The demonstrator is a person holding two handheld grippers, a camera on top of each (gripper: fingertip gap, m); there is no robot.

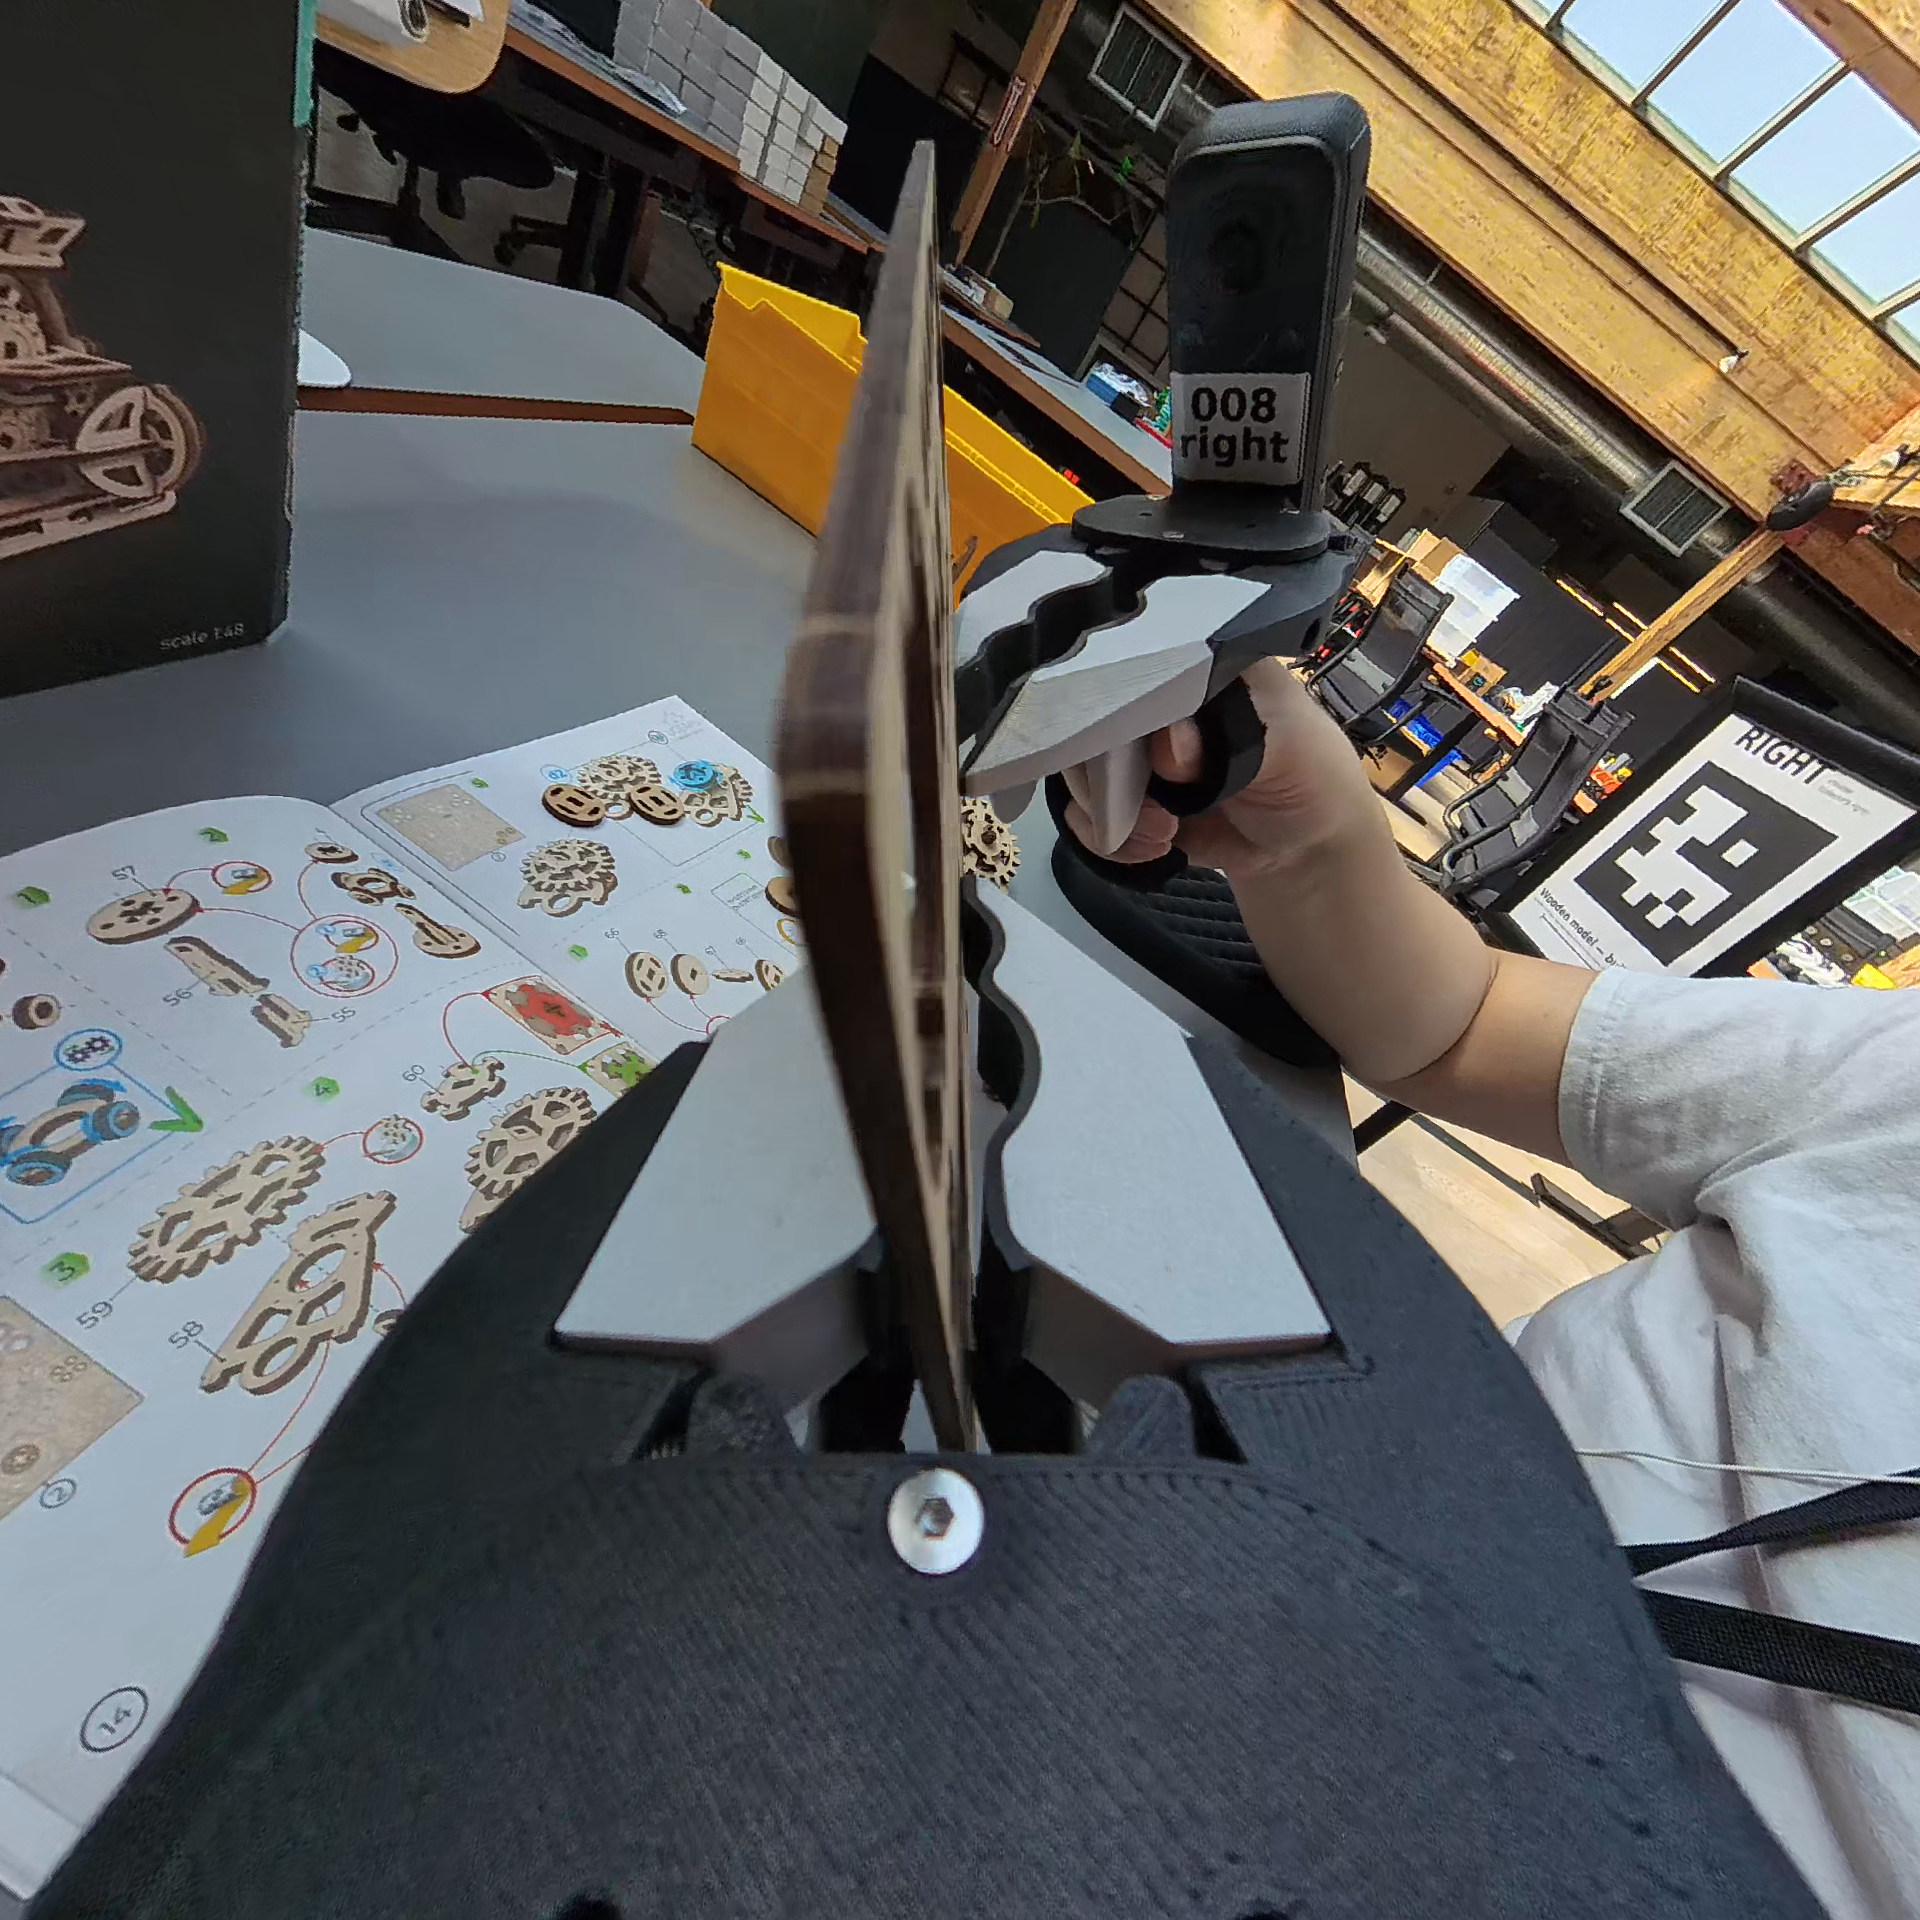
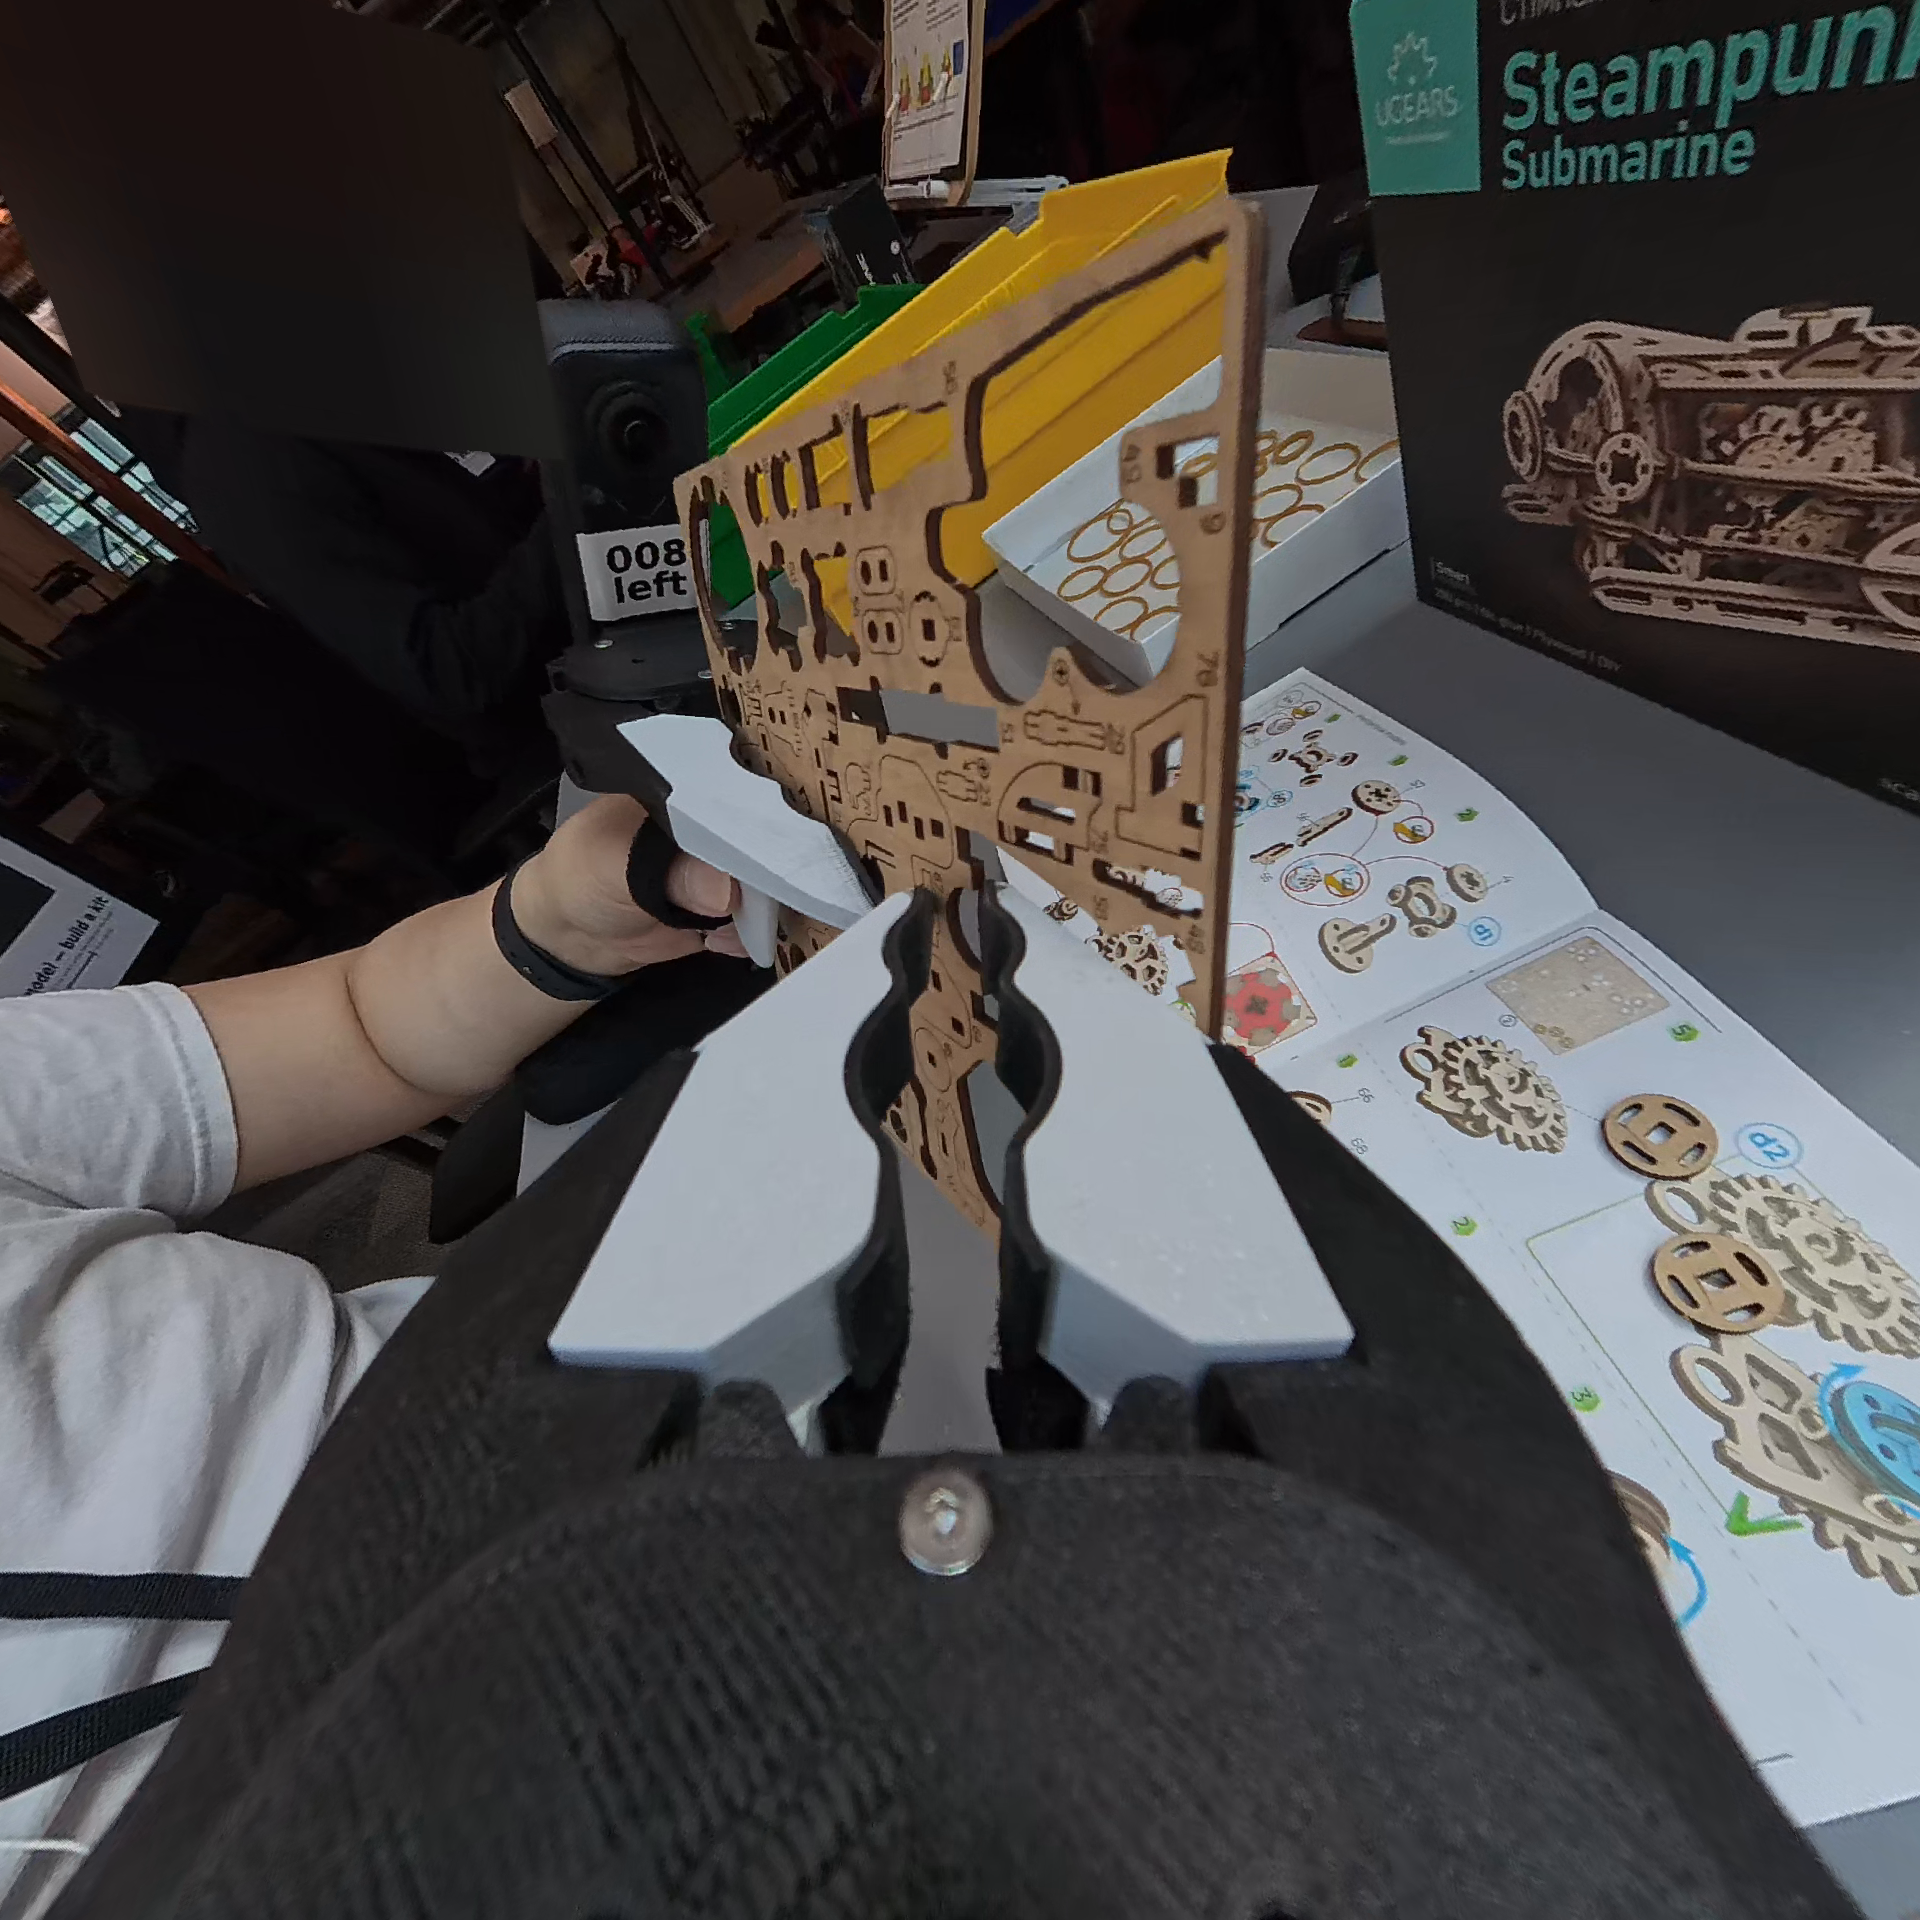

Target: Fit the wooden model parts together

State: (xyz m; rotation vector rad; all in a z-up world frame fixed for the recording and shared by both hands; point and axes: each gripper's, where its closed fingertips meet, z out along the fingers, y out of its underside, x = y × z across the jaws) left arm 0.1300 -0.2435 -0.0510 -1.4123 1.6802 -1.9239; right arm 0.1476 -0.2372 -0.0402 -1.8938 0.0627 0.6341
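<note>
The left gripper (image 1: 925, 1039) pinches a laser-cut plywood parts sheet (image 2: 997, 665), holding it upright on edge above the open instruction booklet (image 1: 312, 1039). The right gripper (image 2: 951, 935) has its jaws nearly pressed together at the sheet's face, apparently on a small part; whether it grips is unclear. The sheet looks thin, light and stiff, its narrow bridges likely brittle, so solid border is the safer hold. Loose wooden discs (image 2: 1659, 1135) lie on the booklet; the sheet's lower edge is hidden.
</note>
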